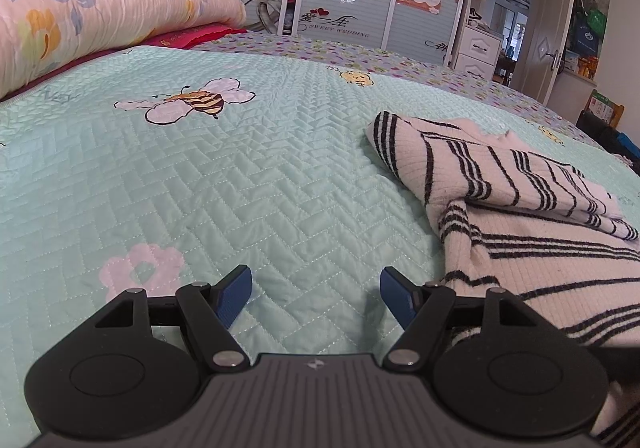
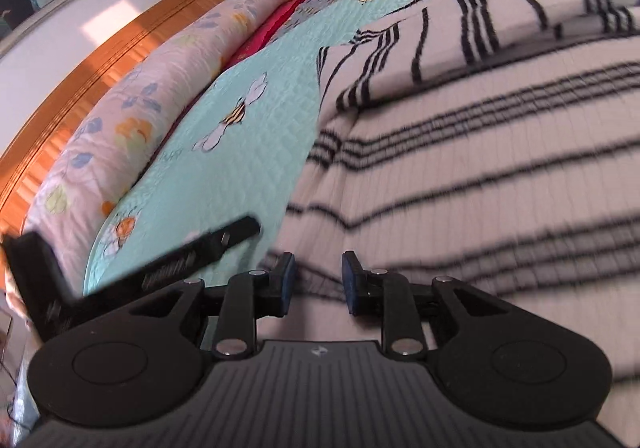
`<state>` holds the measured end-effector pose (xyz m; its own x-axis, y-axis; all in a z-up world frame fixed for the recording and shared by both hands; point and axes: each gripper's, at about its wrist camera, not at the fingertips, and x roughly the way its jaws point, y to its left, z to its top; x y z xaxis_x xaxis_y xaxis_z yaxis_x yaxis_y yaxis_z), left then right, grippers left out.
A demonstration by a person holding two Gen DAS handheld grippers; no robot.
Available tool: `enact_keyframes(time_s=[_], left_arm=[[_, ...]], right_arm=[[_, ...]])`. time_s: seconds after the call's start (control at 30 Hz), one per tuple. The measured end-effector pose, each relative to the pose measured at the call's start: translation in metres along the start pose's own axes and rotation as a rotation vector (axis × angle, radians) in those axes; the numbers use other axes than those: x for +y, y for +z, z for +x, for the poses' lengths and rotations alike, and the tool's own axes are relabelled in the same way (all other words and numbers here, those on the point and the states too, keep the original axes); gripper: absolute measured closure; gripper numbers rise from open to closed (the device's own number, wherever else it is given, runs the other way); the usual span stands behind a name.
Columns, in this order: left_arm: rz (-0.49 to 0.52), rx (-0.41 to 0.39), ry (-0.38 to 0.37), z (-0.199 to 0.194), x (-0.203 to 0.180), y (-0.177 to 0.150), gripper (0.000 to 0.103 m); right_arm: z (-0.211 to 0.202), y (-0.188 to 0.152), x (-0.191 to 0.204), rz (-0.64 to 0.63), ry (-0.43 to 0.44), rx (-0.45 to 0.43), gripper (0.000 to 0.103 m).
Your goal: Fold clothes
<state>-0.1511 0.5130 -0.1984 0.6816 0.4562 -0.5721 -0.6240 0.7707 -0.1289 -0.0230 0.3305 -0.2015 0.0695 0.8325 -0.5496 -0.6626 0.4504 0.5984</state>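
On the quilted bedspread lies a soft, light ribbed striped sweater, sleeve folded over; my left gripper gapes empty, my right gripper half-spread over knit, so I'd pinch a hem edge.

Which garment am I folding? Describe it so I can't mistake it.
On the mint-green quilted bedspread, away from the floral pillow at the headboard, lies the sweater. It is a cream ribbed knit with thin black stripes in groups, one part already folded over its top. Nothing else on the bed is striped.
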Motion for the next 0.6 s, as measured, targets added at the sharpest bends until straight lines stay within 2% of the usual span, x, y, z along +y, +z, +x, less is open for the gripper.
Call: enact_keyframes(time_s=[0.17, 0.3, 0.43, 0.6], left_arm=[[0.005, 0.001, 0.001, -0.001, -0.001, -0.001, 0.029], [-0.011, 0.002, -0.027, -0.015, 0.002, -0.001, 0.029], [0.018, -0.050, -0.069, -0.058, -0.004, -0.010, 0.029], [0.022, -0.091, -0.102, -0.121, -0.032, -0.029, 0.029]], right_arm=[[-0.026, -0.030, 0.004, -0.008, -0.004, -0.002, 0.077], [-0.051, -0.056, 0.011, -0.043, -0.025, 0.002, 0.077], [-0.080, -0.083, 0.013, -0.052, -0.029, -0.002, 0.076], [-0.112, -0.108, 0.015, -0.053, -0.028, -0.001, 0.076]])
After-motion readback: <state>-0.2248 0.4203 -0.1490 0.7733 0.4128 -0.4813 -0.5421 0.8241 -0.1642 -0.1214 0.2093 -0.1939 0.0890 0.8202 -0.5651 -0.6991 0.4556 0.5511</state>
